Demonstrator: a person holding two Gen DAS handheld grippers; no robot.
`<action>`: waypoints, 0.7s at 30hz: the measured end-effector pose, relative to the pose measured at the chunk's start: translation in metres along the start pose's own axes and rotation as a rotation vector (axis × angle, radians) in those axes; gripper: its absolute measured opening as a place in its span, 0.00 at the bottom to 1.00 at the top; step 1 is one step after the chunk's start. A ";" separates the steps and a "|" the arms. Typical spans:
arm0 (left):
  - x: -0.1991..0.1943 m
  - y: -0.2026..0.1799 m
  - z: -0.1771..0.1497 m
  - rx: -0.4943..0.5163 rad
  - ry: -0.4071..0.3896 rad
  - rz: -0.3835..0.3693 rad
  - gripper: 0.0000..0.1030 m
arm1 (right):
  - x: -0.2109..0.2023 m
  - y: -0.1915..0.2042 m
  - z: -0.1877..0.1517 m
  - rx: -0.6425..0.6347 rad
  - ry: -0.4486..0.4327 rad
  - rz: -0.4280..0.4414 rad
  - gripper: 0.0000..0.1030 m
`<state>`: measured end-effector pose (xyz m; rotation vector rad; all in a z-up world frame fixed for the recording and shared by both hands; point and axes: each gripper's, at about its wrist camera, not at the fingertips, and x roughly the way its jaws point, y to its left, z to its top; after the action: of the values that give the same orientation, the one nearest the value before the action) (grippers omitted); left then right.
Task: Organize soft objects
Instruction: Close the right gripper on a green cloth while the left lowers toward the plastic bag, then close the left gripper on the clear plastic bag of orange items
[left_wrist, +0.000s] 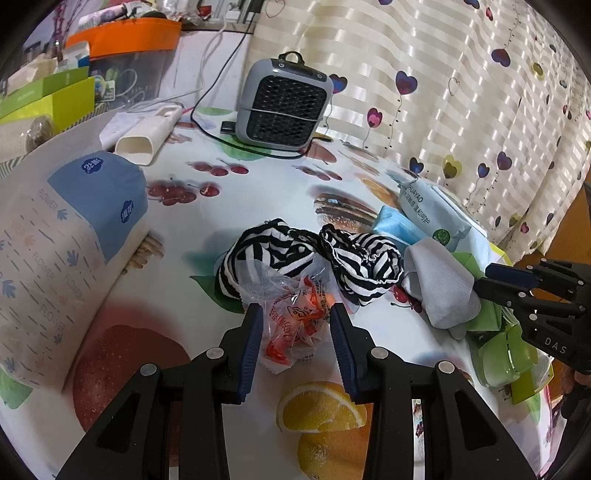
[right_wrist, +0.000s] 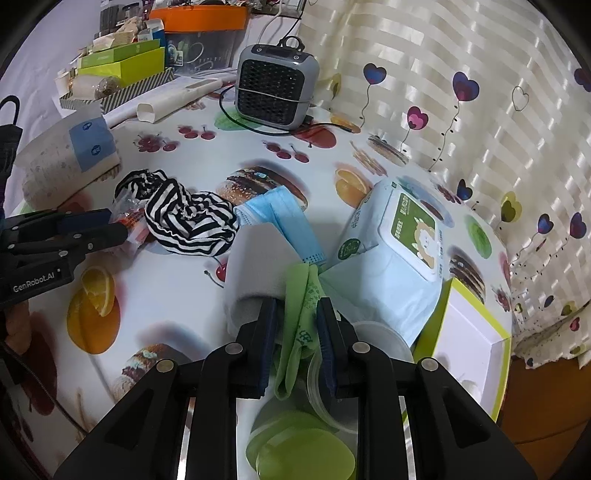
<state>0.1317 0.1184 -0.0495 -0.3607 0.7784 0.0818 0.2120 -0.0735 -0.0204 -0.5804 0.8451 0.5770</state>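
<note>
Fruit-print tablecloth (left_wrist: 295, 184) carries the clutter; at 6 o'clock the left gripper (left_wrist: 295, 325) stands released around a plastic bag (left_wrist: 291, 321), probably to lift it. The right gripper (right_wrist: 297, 325) seems clenched on a green cloth (right_wrist: 301, 321), maybe sorting it

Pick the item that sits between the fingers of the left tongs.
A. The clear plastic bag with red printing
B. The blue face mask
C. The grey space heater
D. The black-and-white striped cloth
A: in the left wrist view, the clear plastic bag with red printing lies between the open fingers of the left tongs, while the black-and-white striped cloth lies farther out on the table.
</note>
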 end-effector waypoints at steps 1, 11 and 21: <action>0.000 0.000 0.000 0.000 0.000 0.000 0.35 | 0.001 0.001 0.000 -0.005 0.005 -0.004 0.23; -0.001 0.000 0.000 0.004 0.000 -0.002 0.35 | 0.004 0.011 0.000 -0.054 0.025 -0.028 0.05; -0.007 -0.004 -0.006 0.019 -0.005 -0.016 0.18 | -0.025 0.001 -0.002 0.032 -0.101 0.008 0.04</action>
<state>0.1236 0.1126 -0.0476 -0.3487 0.7704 0.0606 0.1974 -0.0803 -0.0016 -0.5145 0.7606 0.5938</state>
